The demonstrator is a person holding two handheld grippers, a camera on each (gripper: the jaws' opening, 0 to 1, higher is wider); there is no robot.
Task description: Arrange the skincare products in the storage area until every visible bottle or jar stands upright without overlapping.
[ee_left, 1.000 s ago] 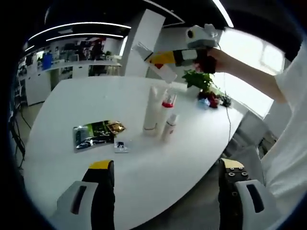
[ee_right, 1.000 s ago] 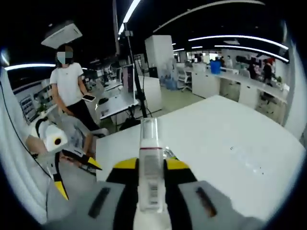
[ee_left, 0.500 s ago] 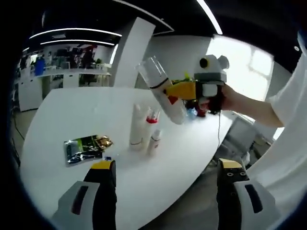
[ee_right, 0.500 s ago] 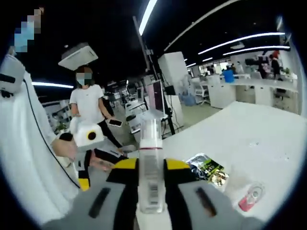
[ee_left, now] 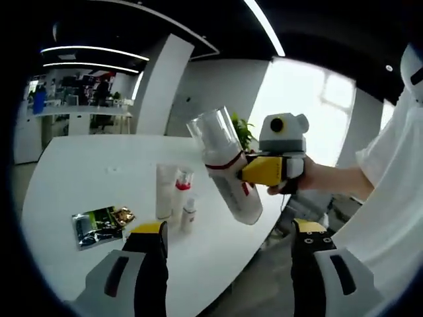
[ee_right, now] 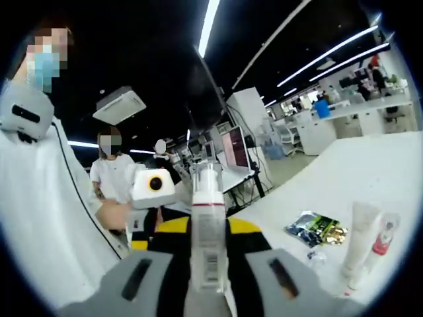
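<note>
Bottle (ee_left: 228,173) tilted, clamped in right gripper (ee_left: 248,170) | left gripper (ee_left: 228,241) jaws apart | three bottles (ee_left: 174,199) upright on desk (ee_left: 79,165) | one foil packet (ee_left: 98,224)

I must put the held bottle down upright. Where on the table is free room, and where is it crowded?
The right gripper holds the bottle above the table. Bare white surface lies behind the standing tube and the two small bottles, and along the near edge beside them. It is crowded between those and the foil packet.
</note>
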